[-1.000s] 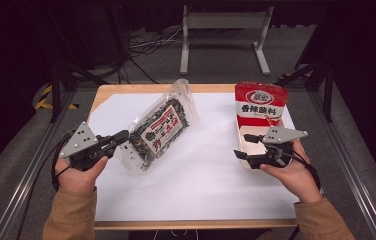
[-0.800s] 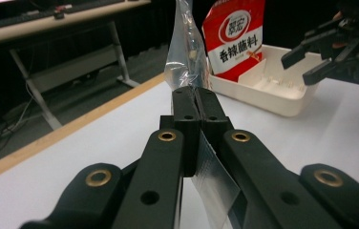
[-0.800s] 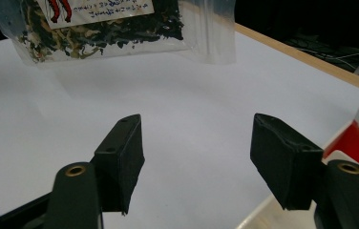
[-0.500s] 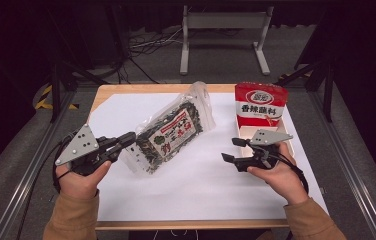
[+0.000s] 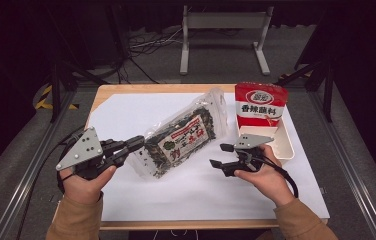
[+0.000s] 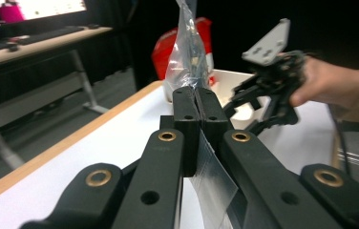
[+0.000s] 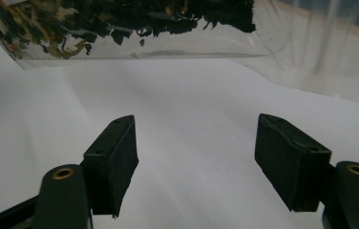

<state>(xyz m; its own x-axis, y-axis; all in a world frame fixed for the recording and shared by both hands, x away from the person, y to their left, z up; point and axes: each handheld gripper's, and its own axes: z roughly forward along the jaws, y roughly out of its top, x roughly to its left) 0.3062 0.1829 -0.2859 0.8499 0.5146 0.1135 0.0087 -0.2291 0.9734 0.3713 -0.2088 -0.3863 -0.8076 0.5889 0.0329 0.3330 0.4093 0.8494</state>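
Observation:
A clear bag of dark dried leaves (image 5: pixel 183 140) lies slanted across the white sheet, its near-left corner lifted. My left gripper (image 5: pixel 138 144) is shut on that corner; in the left gripper view its jaws (image 6: pixel 196 95) pinch the plastic edge and the bag (image 6: pixel 187 52) rises beyond them. My right gripper (image 5: pixel 219 155) hovers just right of the bag, pointing left at it. Its jaws have just been opening and stand wide with nothing between them (image 7: pixel 196 148). The bag's lower edge (image 7: pixel 120 28) hangs a little ahead of them.
A red printed packet (image 5: pixel 260 102) stands upright in a white tray (image 5: pixel 286 145) at the back right of the table. A white sheet (image 5: pixel 201 195) covers the wooden tabletop. Metal frame rails run along both sides.
My right gripper has moved left and down, away from the tray and toward the bag, with its jaws spreading. The bag has swung and shifted right with the left gripper.

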